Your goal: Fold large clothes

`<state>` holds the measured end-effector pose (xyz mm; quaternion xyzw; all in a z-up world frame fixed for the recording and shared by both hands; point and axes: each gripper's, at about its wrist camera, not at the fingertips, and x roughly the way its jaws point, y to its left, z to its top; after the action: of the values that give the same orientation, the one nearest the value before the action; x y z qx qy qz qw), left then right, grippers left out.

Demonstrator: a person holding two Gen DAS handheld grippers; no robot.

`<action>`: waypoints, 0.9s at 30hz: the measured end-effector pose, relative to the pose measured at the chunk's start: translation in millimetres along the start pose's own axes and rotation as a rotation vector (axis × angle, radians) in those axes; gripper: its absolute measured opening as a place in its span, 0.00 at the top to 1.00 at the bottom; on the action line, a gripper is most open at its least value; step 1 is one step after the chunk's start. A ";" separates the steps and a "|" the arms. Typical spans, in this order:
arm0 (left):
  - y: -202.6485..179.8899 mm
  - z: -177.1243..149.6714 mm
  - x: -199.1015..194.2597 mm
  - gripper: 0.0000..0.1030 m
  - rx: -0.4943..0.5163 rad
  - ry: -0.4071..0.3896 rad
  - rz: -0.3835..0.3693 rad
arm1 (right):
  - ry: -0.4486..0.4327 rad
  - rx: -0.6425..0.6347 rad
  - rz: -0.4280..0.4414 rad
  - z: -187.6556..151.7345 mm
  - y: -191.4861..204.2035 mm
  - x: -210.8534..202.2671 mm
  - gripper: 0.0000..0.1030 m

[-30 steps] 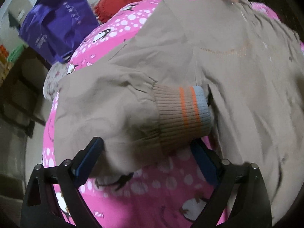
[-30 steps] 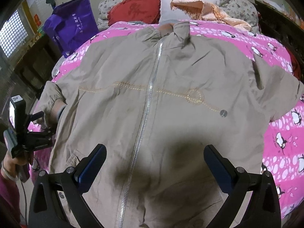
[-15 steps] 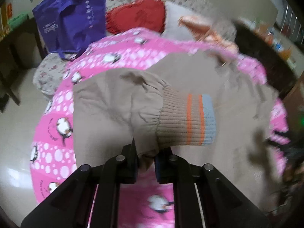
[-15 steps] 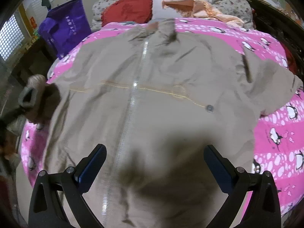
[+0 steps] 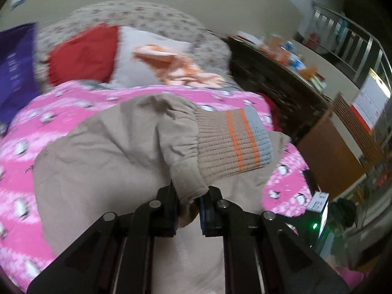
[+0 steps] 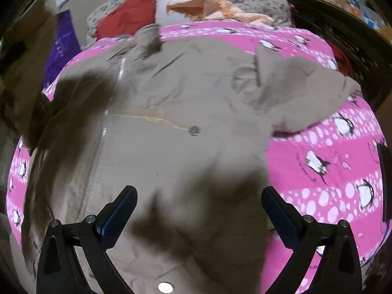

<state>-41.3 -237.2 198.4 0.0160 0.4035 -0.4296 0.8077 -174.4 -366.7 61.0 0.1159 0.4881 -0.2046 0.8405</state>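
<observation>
While the tan jacket (image 6: 176, 127) lies spread front-up across the pink penguin-print bedspread (image 6: 338, 171) on the bed, the left tongs (image 5: 188, 204) are clamped on the jacket's sleeve (image 5: 137, 132), their blue-padded fingers pinching a bunch of tan cloth just beside the ribbed cuff (image 5: 235, 144). That cuff, knitted in tan with two orange stripes and a grey-blue end band, is raised in front of the left wrist camera and points right, with the rest of the sleeve bulging to its left and the jacket body lying below it. In the right wrist view the right tongs (image 6: 198, 210) hang above the near part of the jacket with their fingers spread wide and nothing between them; a dark shadow falls on the cloth under them. The zipper (image 6: 103, 132) runs from the collar at the far end toward the near edge, left of centre, and a round metal snap (image 6: 194, 130) sits to its right at the end of a line of yellow stitching. The jacket's other sleeve stretches to the right over the bedspread. At the far end of the bed lie a red cushion (image 6: 127, 17), a white pillow (image 5: 144, 49) and an orange cloth (image 6: 215, 7); a purple bag (image 5: 14, 66) stands at the far left.
</observation>
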 end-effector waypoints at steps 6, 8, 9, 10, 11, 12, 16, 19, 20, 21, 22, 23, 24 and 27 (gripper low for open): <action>-52.7 2.3 77.3 0.90 0.024 0.097 -0.079 | 0.015 0.041 -0.013 -10.0 -30.1 1.9 0.02; -56.0 -7.6 102.1 0.90 0.004 0.141 -0.090 | 0.024 0.049 -0.008 -14.6 -37.1 4.1 0.02; -56.0 -12.6 112.0 0.90 -0.009 0.156 -0.088 | 0.029 0.054 -0.001 -16.8 -39.9 5.8 0.02; -55.2 -18.7 118.4 0.88 -0.021 0.170 -0.089 | 0.037 0.058 0.006 -19.2 -43.0 7.9 0.02; -51.4 -26.5 126.9 0.87 -0.039 0.187 -0.092 | 0.042 0.061 0.010 -20.8 -44.9 9.5 0.02; -48.9 -33.2 132.2 0.78 -0.052 0.203 -0.094 | 0.050 0.066 0.016 -22.7 -47.1 11.4 0.02; -32.1 -55.4 137.0 0.44 -0.124 0.269 -0.085 | 0.043 0.107 0.045 -24.2 -54.5 11.2 0.02; -22.9 -56.2 112.6 0.42 -0.115 0.242 -0.081 | -0.002 0.153 0.097 -16.6 -60.7 3.1 0.02; -18.1 -56.3 101.1 0.40 -0.104 0.222 -0.060 | -0.012 0.163 0.110 -14.1 -61.6 2.0 0.02; -11.6 -57.2 92.0 0.37 -0.098 0.203 -0.034 | -0.023 0.177 0.130 -9.1 -62.2 0.8 0.02; -0.9 -57.7 75.1 0.36 -0.101 0.173 -0.002 | -0.032 0.186 0.148 -3.1 -62.2 0.8 0.03; 8.0 -59.2 66.6 0.36 -0.107 0.153 0.021 | -0.043 0.191 0.172 4.6 -61.2 2.0 0.03; 19.1 -61.1 57.5 0.35 -0.118 0.135 0.053 | -0.048 0.191 0.185 10.2 -60.5 3.4 0.05; 61.5 -72.1 29.9 0.33 -0.163 0.096 0.233 | -0.055 0.198 0.221 33.5 -53.4 18.0 0.14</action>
<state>-34.7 -191.9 110.1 0.0175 0.4704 -0.2977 0.8305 -165.1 -431.5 62.3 0.2458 0.4264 -0.1610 0.8555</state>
